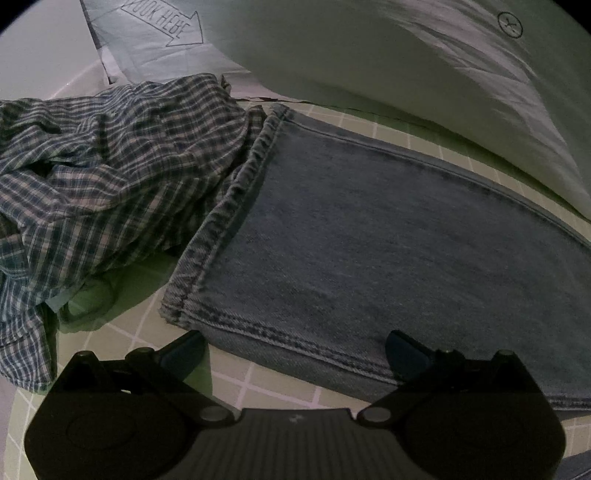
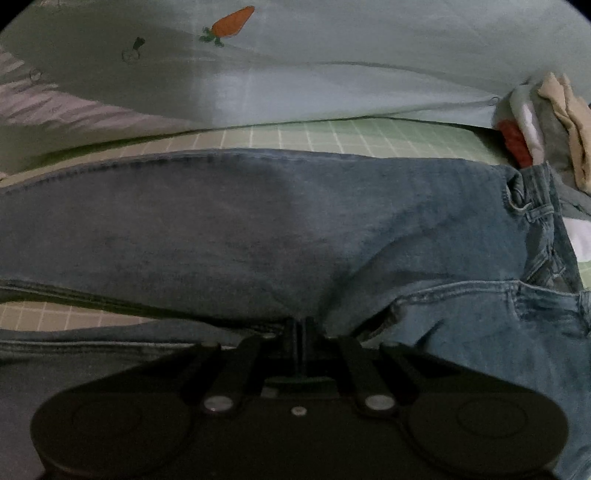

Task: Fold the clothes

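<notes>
Blue jeans [image 1: 369, 229] lie flat on a green grid-patterned sheet [image 1: 258, 380], one leg's hem toward the left in the left wrist view. My left gripper [image 1: 293, 350] stands open just over the near seam of that leg, one finger on each side, pads not pressing the denim. In the right wrist view the jeans [image 2: 221, 229] stretch across, waistband and belt loops at the right. My right gripper [image 2: 301, 328] is shut at the crotch area, and creases in the denim run into its closed tips.
A crumpled blue plaid shirt [image 1: 110, 166] lies left of the jeans' hem. Pale bedding [image 1: 369, 55] rises behind the jeans, with a carrot print [image 2: 231, 24] in the right wrist view. A pile of other clothes [image 2: 546, 122] sits at the far right.
</notes>
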Demonstrator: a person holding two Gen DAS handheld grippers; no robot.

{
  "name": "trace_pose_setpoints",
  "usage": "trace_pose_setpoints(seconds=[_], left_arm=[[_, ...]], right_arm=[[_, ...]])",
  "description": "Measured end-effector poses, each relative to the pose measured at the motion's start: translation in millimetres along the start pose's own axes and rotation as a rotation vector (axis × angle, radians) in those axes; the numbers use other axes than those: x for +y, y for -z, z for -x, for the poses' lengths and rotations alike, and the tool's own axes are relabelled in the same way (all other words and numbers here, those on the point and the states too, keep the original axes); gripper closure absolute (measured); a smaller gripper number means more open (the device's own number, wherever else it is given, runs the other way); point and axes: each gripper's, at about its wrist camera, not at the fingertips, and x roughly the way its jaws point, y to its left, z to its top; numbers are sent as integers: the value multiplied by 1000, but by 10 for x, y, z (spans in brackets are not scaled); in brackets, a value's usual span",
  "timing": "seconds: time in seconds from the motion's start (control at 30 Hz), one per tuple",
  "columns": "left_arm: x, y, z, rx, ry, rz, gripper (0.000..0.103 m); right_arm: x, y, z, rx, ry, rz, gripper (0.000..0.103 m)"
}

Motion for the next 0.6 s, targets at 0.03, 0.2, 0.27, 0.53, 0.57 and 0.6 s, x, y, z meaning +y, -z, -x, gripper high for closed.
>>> trace_pose_setpoints(seconds=[0.03,0.2,0.27,0.53,0.57,0.6], left_arm=[[3,-5,0,4,1,1,0],[80,85,218,2,59,101,0],[46,208,421,-36,77,120,0],[-428,951,1024,-47,137,89,0],[-498,1067,1091,-44,146,90,0],[-568,1186,1160,-40,154,93,0]], right_arm=[[-12,-14,3,0,-2,-9,99],[-103,-31,119,-40,-25,-95,43],[-132,23,254,-78,1,-103,11],[-809,560,536,-38,218,-233,7],[-953,647,571,-31,231,-277,7],[-1096,733,606,-23,244,-321,7]])
